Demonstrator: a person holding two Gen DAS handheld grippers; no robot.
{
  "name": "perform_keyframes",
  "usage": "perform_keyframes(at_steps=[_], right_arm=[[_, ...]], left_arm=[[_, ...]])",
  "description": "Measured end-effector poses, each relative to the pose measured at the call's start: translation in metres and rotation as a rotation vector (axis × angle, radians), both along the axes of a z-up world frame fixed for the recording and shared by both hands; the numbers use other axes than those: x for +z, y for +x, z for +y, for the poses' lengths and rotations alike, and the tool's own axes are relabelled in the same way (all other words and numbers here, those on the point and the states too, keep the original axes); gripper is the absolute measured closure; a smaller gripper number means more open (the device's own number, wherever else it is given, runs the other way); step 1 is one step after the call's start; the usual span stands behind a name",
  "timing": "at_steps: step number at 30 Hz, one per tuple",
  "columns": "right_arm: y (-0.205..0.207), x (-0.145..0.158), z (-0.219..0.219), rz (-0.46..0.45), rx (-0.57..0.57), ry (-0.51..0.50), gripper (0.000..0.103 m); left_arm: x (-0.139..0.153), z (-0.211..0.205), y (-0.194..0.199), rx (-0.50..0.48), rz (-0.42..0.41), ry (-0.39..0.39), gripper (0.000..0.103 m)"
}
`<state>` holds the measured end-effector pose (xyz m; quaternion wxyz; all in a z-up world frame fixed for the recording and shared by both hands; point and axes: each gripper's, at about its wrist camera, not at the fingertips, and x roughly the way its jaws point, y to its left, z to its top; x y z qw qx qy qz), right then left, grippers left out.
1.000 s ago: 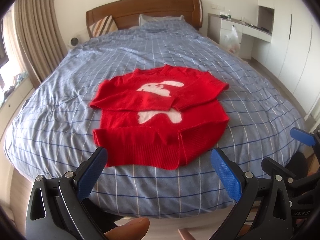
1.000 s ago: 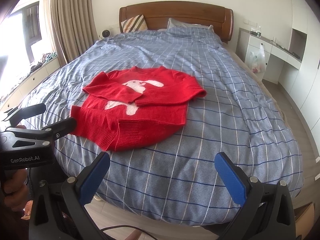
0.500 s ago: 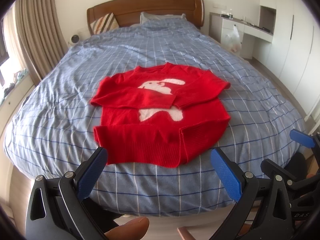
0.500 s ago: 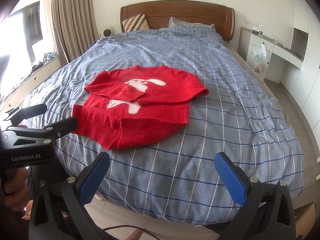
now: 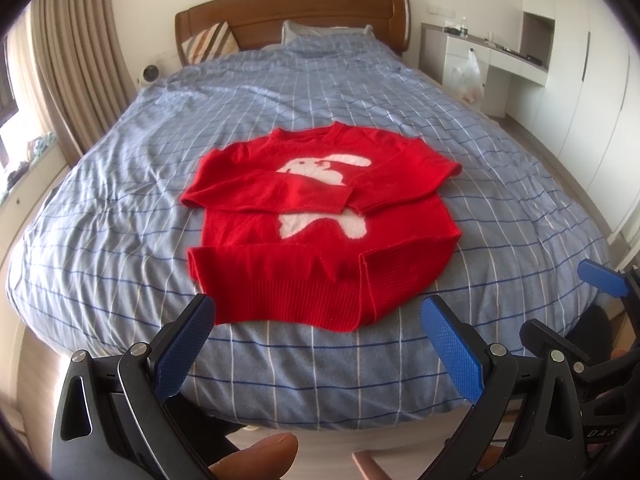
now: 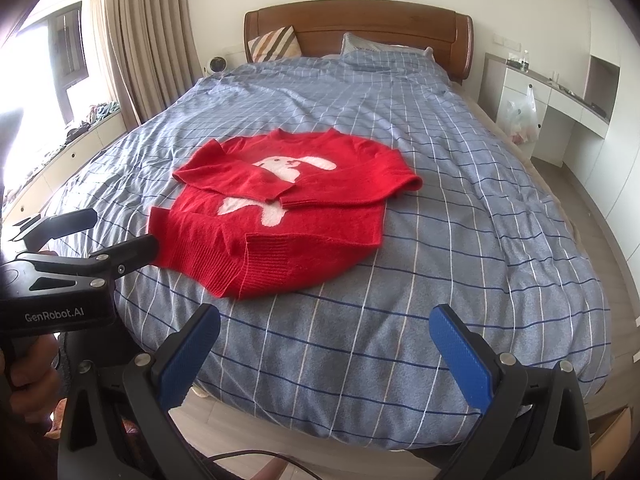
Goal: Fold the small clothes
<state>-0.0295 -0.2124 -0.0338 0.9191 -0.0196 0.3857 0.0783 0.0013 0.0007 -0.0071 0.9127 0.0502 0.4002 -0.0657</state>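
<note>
A small red sweater [image 5: 280, 264] with a white rabbit lies flat on the bed, both sleeves folded across the chest and the hem near the foot of the bed. It also shows in the right wrist view [image 6: 320, 224]. My left gripper [image 5: 316, 344] is open and empty, just short of the hem, over the bed's foot edge. My right gripper [image 6: 324, 352] is open and empty, lower right of the sweater. The left gripper's body shows in the right wrist view [image 6: 80, 248], at the sweater's left hem corner.
The bed's blue checked duvet [image 5: 500, 184] spreads wide around the sweater. A wooden headboard [image 5: 304, 8] and pillows stand at the far end. Curtains [image 6: 136, 52] hang on the left. A white desk [image 6: 560, 100] with a plastic bag stands on the right.
Both grippers have moved slightly forward and the left view has swung a little; the sweater sits more central in it. The sweater has not moved. Both grippers stay open.
</note>
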Motion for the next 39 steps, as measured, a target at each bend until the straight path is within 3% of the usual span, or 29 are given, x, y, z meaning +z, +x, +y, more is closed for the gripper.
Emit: perform_keyframes(at_steps=[12,20,25,27,30,33,35,36,37,39], right_arm=[[0.001,0.000,0.001,0.003,0.013,-0.002,0.000],[0.022,-0.018,-0.034,0.080,-0.053,0.023,0.000],[0.061,-0.043,-0.024,0.214,0.047,0.271,0.000],[0.081,-0.042,-0.005,0.189,0.060,0.259,0.000],[0.118,-0.033,0.039,0.091,0.211,0.150,0.000],[0.158,-0.050,0.068,0.159,0.377,0.119,0.001],[0.173,-0.073,0.074,0.287,0.459,0.159,0.017],[0.175,-0.085,0.073,0.354,0.481,0.168,0.036],[0.170,-0.093,0.070,0.395,0.490,0.154,0.046],[0.146,-0.101,0.056,0.435,0.511,0.107,0.047]], left_arm=[[-0.002,0.006,0.001,0.012,0.015,0.002,0.000],[-0.012,0.052,0.009,0.152,0.042,0.016,0.000],[-0.030,0.088,0.014,0.250,0.090,0.016,0.000],[-0.032,0.096,0.012,0.274,0.094,0.005,0.000],[-0.033,0.105,0.011,0.291,0.095,-0.015,0.000],[-0.040,0.116,0.016,0.308,0.103,-0.014,0.000],[-0.049,0.126,0.022,0.321,0.122,-0.006,0.000],[-0.054,0.130,0.024,0.324,0.131,0.000,0.000],[-0.058,0.134,0.026,0.326,0.138,0.007,0.000],[-0.065,0.140,0.030,0.323,0.147,0.016,0.000]])
